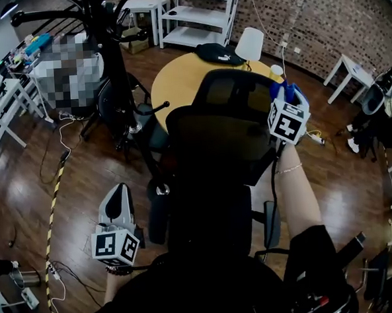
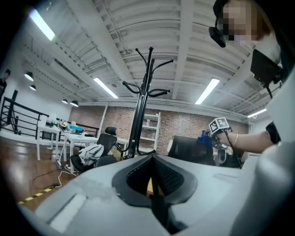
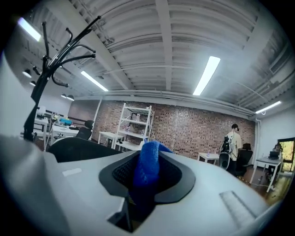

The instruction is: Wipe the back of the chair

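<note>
Black office chair (image 1: 211, 185) stands just in front of a round yellow bench (image 1: 175, 87). Right tool (image 1: 286, 95) is clamped on a blue cloth (image 3: 148, 161), held at the upper right edge of the chair's back. Left tool (image 1: 121, 191) hangs low beside the chair's left side, jaws closed together, holding nothing.

Wooden floor (image 1: 26, 196) lies open left of the black mesh chair (image 1: 210, 165); a black coat stand (image 1: 111, 65) and round yellow table (image 1: 178, 87) block the far side.
</note>
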Tool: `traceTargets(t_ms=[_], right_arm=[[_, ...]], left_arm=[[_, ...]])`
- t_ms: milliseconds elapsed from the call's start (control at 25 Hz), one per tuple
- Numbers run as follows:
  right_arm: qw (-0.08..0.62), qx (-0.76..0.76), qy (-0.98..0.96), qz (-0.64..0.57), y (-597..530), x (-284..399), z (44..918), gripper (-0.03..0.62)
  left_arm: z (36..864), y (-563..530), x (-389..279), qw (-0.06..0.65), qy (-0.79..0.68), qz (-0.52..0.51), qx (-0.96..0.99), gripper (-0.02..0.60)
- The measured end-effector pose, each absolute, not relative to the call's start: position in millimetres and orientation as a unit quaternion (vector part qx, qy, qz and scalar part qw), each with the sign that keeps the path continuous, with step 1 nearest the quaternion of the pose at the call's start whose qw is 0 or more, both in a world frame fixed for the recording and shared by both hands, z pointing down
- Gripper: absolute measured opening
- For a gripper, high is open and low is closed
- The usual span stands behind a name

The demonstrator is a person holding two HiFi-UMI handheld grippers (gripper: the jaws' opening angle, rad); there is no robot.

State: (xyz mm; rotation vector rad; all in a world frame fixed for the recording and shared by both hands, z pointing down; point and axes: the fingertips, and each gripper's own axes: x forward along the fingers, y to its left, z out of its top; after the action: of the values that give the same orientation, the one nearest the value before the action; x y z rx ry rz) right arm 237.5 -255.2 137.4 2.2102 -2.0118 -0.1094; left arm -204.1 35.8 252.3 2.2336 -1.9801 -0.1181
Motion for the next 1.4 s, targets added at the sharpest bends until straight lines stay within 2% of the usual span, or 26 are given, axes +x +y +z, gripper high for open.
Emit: traceTargets(t_ms=[160,440,1000,1400], right_arm=[[0.104,0.724,-0.681,-0.04,-278.8,207.7,148.6,0.089],[0.139,0.719,-0.68,-0.035,-302.0,181.9,162.9,0.089],[0.121,0.626,-0.768,-0.061,-314.5,55.1,153.9,0.089],[0.103,0.572,-0.81,-0.081,-290.1,-14.8,149.4,0.089]], left_arm=[[254.5,37.7,-220.6,0.077,-0.672,-0.035,0.735,0.008],[258.7,37.3,-204.1,0.098,-0.654,-0.04,0.749,0.008],[247.9,64.1,-242.4,0.083,-0.703,-0.048,0.704,0.008],[259.3,54.6,-231.9,0.095,-0.685,-0.047,0.721,0.008]])
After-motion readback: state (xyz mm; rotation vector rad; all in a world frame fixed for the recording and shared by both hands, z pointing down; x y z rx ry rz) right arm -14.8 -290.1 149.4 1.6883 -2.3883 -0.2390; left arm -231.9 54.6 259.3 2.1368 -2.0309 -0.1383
